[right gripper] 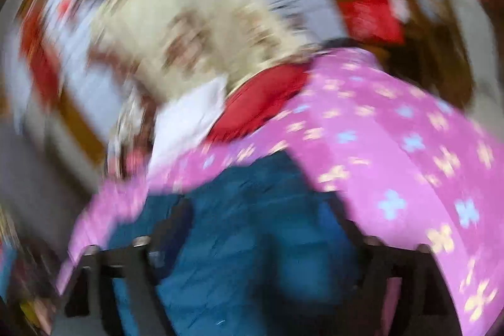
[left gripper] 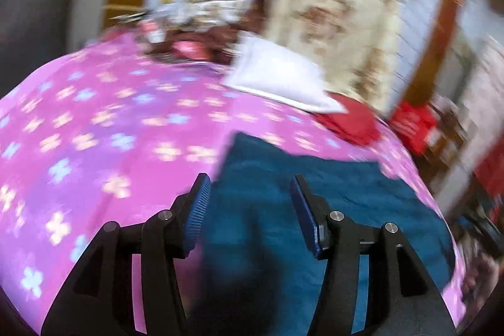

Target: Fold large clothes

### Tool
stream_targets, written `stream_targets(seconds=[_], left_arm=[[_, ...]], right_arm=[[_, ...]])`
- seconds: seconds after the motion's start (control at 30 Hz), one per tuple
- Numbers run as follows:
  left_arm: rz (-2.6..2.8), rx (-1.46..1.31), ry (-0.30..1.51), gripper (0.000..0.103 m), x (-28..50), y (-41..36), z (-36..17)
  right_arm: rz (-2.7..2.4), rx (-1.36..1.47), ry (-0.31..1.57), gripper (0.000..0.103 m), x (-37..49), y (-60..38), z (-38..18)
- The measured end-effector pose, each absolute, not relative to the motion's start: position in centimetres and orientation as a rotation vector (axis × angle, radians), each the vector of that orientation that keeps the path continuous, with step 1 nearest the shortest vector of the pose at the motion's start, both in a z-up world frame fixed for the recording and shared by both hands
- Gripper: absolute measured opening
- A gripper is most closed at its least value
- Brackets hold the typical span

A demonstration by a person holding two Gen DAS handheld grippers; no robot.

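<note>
Most of what I see through both wrist cameras is a bed covered by a pink floral sheet (left gripper: 104,122), spreading wide under my tools. On it lies the teal garment (left gripper: 315,210), spread flat on the near side of the bed, directly below both tools; in the left view it sits right of centre, and in the right view it fills the near middle with pink sheet beyond it. Farther off, a cream floral quilt (left gripper: 334,5) is heaped at the far edge, with a white pillow (left gripper: 277,77) and a red cloth (left gripper: 349,122) just in front of it. My left tool (left gripper: 250,203) stands partly open above the teal fabric, nothing between its blue pads (left gripper: 198,210). My right tool (right gripper: 261,229) is badly blurred, jaws spread wide, apparently empty.
</note>
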State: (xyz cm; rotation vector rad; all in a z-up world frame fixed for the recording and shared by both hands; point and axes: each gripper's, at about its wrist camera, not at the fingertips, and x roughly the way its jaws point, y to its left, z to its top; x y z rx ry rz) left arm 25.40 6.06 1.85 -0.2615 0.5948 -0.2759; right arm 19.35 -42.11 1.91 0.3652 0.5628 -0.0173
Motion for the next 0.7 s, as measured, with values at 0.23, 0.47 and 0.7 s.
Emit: stream_targets(seconds=[0.23, 0.47, 0.7], left_arm=[[-0.215, -0.136, 0.864, 0.053, 28.9, 2.6, -4.5], [-0.177, -0.081, 0.857, 0.061, 28.5, 1.7, -4.4], [-0.133, -0.055, 0.688, 0.079, 21.7, 2.1, 0.2]], right_arm=[[0.026, 0.351, 0.802, 0.084, 23.2, -40.5, -4.9], [0.042, 0.352, 0.801, 0.098, 23.2, -39.6, -5.2], [-0.084, 0.283, 0.67, 0.096, 18.1, -37.2, 0.1]])
